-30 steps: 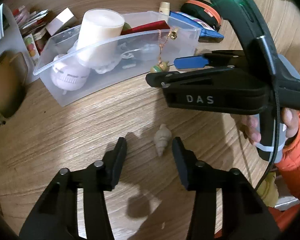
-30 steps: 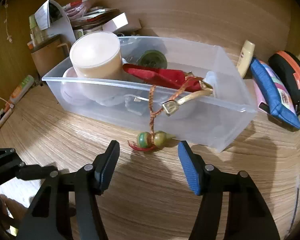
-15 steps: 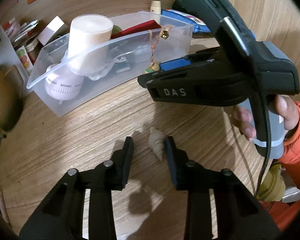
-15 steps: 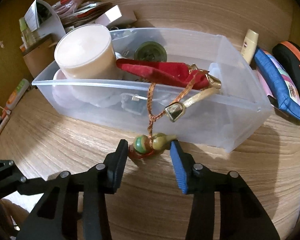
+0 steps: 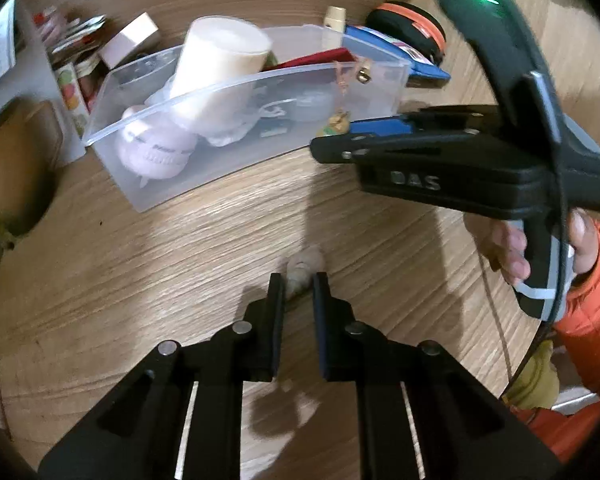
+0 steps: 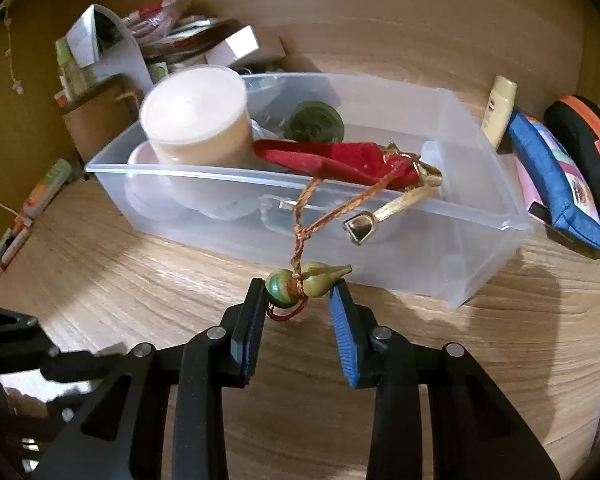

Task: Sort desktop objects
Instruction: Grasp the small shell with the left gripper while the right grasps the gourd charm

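A small cream spiral shell (image 5: 303, 267) lies on the wooden desk. My left gripper (image 5: 297, 285) is shut on its near end. A clear plastic bin (image 6: 452, 248) holds a white jar (image 6: 198, 118), a red pouch (image 6: 332, 160) and other items. A braided cord hangs over the bin's front wall with a green bead and gourd charm (image 6: 300, 284) at its end. My right gripper (image 6: 300, 294) stands with its jaws around the charm, the left pad touching the bead, a gap at the right pad. The right gripper also shows in the left wrist view (image 5: 352, 138).
A blue pouch (image 6: 556, 184), a black and orange case (image 6: 588, 140) and a cream tube (image 6: 500, 108) lie right of the bin. Boxes, papers and a cardboard box (image 6: 100, 120) crowd the back left. Bare desk lies in front of the bin.
My left gripper has closed on the shell. My right gripper has moved in to the hanging charm and narrowed its jaws around it.
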Demonstrator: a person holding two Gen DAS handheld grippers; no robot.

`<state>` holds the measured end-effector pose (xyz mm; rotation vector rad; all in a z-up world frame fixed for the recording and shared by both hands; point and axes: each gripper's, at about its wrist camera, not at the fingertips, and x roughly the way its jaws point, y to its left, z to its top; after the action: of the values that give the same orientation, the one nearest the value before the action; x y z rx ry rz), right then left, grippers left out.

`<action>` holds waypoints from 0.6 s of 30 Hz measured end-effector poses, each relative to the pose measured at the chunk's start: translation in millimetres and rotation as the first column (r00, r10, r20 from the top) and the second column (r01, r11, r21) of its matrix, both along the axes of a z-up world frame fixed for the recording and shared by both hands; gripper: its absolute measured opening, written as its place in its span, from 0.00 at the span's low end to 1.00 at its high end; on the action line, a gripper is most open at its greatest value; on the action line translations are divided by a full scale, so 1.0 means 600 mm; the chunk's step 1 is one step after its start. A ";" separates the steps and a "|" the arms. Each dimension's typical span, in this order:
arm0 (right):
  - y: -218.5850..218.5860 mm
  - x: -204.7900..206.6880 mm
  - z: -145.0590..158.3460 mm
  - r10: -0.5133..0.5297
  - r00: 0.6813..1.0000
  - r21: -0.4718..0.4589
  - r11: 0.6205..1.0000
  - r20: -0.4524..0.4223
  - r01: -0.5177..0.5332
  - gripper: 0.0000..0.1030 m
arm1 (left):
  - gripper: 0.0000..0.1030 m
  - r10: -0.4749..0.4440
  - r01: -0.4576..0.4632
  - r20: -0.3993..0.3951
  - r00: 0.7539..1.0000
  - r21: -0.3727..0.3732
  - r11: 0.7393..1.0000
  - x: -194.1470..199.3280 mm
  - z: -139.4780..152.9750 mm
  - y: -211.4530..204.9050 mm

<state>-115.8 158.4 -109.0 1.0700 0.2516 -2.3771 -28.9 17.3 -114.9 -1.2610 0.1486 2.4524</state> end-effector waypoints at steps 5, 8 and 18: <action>0.003 0.013 0.019 0.002 1.000 -0.028 1.000 -0.020 -0.003 0.29 | 0.12 0.034 -0.034 -0.008 0.999 0.029 0.999 0.002 0.005 0.002; 0.008 0.011 0.030 0.000 0.999 -0.040 0.999 -0.032 -0.001 0.29 | 0.12 0.043 -0.043 -0.011 0.999 0.026 0.999 0.004 0.001 -0.003; 0.025 0.013 0.044 0.004 0.999 -0.061 0.998 -0.041 -0.007 0.29 | 0.16 -0.011 0.011 -0.004 1.000 -0.035 0.999 -0.016 -0.007 0.041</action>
<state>-107.8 173.6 -82.4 0.9922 0.1941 -2.3879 -38.3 42.1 -118.9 -1.2661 0.2007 2.4534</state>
